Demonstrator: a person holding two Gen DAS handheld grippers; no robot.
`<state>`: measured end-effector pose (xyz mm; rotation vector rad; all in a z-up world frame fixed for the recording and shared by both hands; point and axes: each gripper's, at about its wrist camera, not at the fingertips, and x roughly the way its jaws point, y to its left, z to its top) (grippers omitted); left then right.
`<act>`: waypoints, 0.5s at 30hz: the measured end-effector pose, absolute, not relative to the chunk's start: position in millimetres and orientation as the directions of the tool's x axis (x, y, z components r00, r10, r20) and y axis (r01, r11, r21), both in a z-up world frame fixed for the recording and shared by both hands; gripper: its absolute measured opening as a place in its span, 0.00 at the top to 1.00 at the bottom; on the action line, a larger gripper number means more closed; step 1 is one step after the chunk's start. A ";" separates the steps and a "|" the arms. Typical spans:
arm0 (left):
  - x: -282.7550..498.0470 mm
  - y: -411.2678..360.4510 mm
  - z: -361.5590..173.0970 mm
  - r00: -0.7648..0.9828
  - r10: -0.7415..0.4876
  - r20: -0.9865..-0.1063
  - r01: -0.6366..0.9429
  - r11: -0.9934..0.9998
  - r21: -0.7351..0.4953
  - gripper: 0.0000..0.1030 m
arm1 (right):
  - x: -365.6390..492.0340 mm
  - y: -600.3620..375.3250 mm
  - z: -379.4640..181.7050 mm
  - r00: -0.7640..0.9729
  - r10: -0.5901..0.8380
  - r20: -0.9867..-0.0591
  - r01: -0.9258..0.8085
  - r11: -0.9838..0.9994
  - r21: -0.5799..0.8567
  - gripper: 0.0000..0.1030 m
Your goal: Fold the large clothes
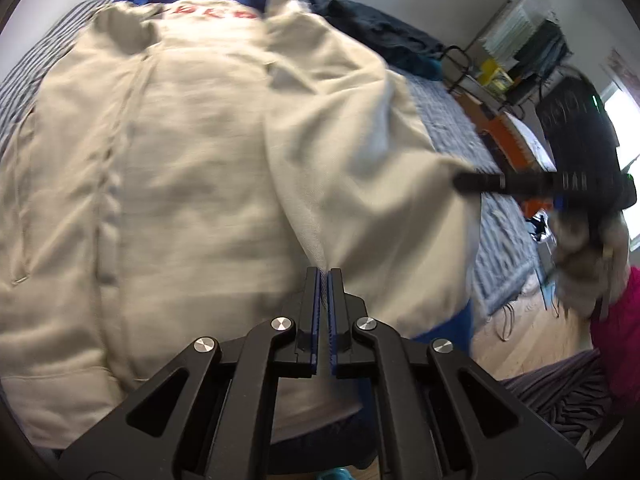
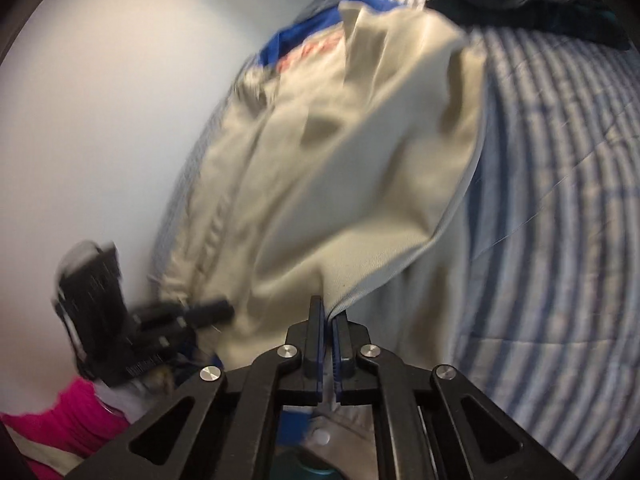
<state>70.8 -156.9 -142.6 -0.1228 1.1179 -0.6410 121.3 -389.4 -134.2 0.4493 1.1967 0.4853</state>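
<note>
Cream jacket point(image 1: 180, 168) found spread over the striped bed point(image 1: 460, 136), blue lining showing at the far collar end and red lettering just below it. Left tool point(image 1: 323, 276) pressed together on a pinch of cream cloth at the near hem, fabric drawn into a ridge right at the tips. Right tool point(image 2: 328, 312) likewise clamped on the jacket's near edge, on the side toward the pile of dark clothes point(image 1: 384, 36) at the far end of the bed, with the pale lining edge running up from the grip. Both grips judged shallow, taken close to the tips. Step in hand judged to be the lift and carry of the near edge over the jacket body. Advised: raise both tools together and level, keep the cloth between them taut without stretching, carry toward the collar end, lay the edge down square to the jacket's front placket before release. Risk noted: uneven lift skews the fold; thin pinch may slip under the jacket's weight. Heavy blur in both views; finer detail not readable.
</note>
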 end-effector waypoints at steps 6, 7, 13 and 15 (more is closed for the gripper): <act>63.7 -185.6 -162.2 0.277 -0.470 -0.838 0.463 0.829 -0.312 0.99 | 123.9 -394.8 -176.4 0.196 0.485 -0.852 -0.075 0.874 0.480 0.82; 62.8 -185.0 -163.5 0.274 -0.469 -0.840 0.466 0.828 -0.311 0.99 | 120.8 -396.1 -180.2 0.187 0.477 -0.859 -0.078 0.878 0.471 0.81; 54.7 -172.5 -142.1 0.334 -0.457 -0.825 0.464 0.841 -0.278 0.99 | 114.8 -410.9 -159.6 0.275 0.489 -0.828 -0.119 0.872 0.475 0.68; 49.9 -170.9 -129.8 0.357 -0.468 -0.808 0.474 0.836 -0.276 0.99 | 121.9 -419.8 -144.0 0.327 0.495 -0.805 -0.119 0.867 0.484 0.68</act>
